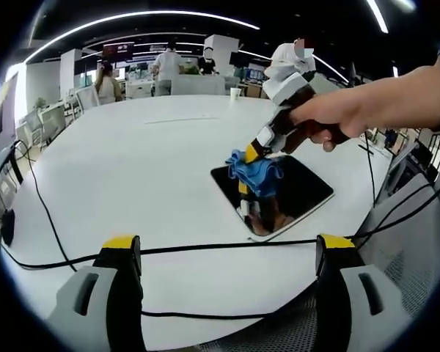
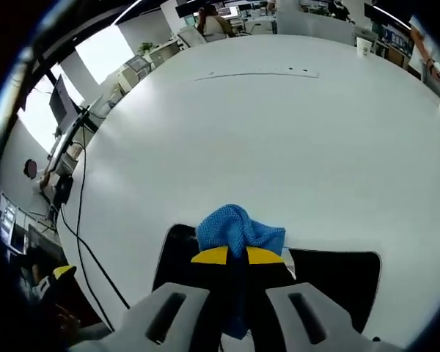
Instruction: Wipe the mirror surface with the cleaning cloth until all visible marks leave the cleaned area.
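So the right gripper has its jaws clamped on the blue cleaning cloth, bunched into a wad that's pressed down on the mirror, which lies flat on the big white table close to its near edge. From the left gripper view you can see the person's hand angling that gripper down onto the dark glass, cloth touching the surface around its upper-left part. The left gripper is just hanging back with its jaws apart, holding nothing, above a black cable running across the table. My take: wiping is underway, and doing it well probably means keeping steady downward pressure and making overlapping passes edge to edge. I can't really tell whether any marks remain, the glass mostly shows reflections. The mirror could slide, so I'd go easy.
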`<state>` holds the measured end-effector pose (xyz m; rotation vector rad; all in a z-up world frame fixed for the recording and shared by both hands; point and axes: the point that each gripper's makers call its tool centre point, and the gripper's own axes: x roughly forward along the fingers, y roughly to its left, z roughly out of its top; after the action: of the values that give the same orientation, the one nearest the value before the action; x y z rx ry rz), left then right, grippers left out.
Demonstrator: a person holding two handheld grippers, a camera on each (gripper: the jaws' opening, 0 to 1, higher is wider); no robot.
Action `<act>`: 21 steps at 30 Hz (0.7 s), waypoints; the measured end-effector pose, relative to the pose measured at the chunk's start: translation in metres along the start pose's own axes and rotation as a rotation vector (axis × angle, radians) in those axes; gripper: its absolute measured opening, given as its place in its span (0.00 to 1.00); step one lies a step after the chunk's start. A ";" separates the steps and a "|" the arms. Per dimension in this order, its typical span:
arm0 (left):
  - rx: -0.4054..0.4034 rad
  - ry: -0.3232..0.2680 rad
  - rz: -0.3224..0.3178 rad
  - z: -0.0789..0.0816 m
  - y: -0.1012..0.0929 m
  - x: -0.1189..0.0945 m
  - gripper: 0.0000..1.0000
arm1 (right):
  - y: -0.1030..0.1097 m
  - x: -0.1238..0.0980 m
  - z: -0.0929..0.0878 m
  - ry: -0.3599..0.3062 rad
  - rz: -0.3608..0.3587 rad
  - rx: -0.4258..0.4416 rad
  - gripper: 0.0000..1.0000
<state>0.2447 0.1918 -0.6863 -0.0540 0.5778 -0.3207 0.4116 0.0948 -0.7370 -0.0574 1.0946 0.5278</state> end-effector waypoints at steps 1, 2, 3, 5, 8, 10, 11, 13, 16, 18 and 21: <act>-0.002 -0.002 0.000 0.000 0.000 0.000 0.99 | 0.004 0.001 0.000 0.002 0.000 -0.009 0.01; -0.002 -0.004 0.001 0.000 0.000 0.000 0.99 | 0.007 0.001 0.001 0.002 0.004 -0.014 0.01; -0.002 -0.003 0.001 0.000 0.000 0.000 0.99 | 0.011 0.002 0.001 0.001 0.016 -0.015 0.01; -0.004 -0.003 0.000 0.000 0.000 0.000 0.99 | 0.015 0.004 0.002 -0.005 0.023 -0.010 0.01; -0.002 0.000 -0.001 -0.001 0.000 0.001 0.99 | 0.021 0.007 0.003 -0.019 0.015 -0.032 0.01; -0.001 -0.002 -0.005 -0.001 0.000 0.001 0.99 | 0.024 0.009 0.005 -0.020 0.015 -0.047 0.01; -0.001 -0.003 -0.006 -0.001 0.000 0.001 0.99 | 0.025 0.010 0.006 -0.020 0.017 -0.056 0.01; -0.003 -0.004 -0.008 -0.001 -0.001 0.001 0.99 | 0.027 0.011 0.007 -0.024 0.023 -0.051 0.01; 0.001 -0.010 -0.020 0.000 -0.003 0.002 0.99 | 0.032 0.013 0.008 -0.027 0.027 -0.049 0.02; 0.005 -0.015 -0.027 0.001 -0.004 0.002 0.99 | 0.036 0.012 0.009 -0.028 0.034 -0.048 0.02; 0.024 -0.042 -0.049 0.005 -0.009 0.002 0.99 | 0.044 0.015 0.011 -0.026 0.056 -0.055 0.02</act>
<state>0.2463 0.1829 -0.6818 -0.0516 0.5319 -0.3728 0.4073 0.1425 -0.7352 -0.0681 1.0587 0.6070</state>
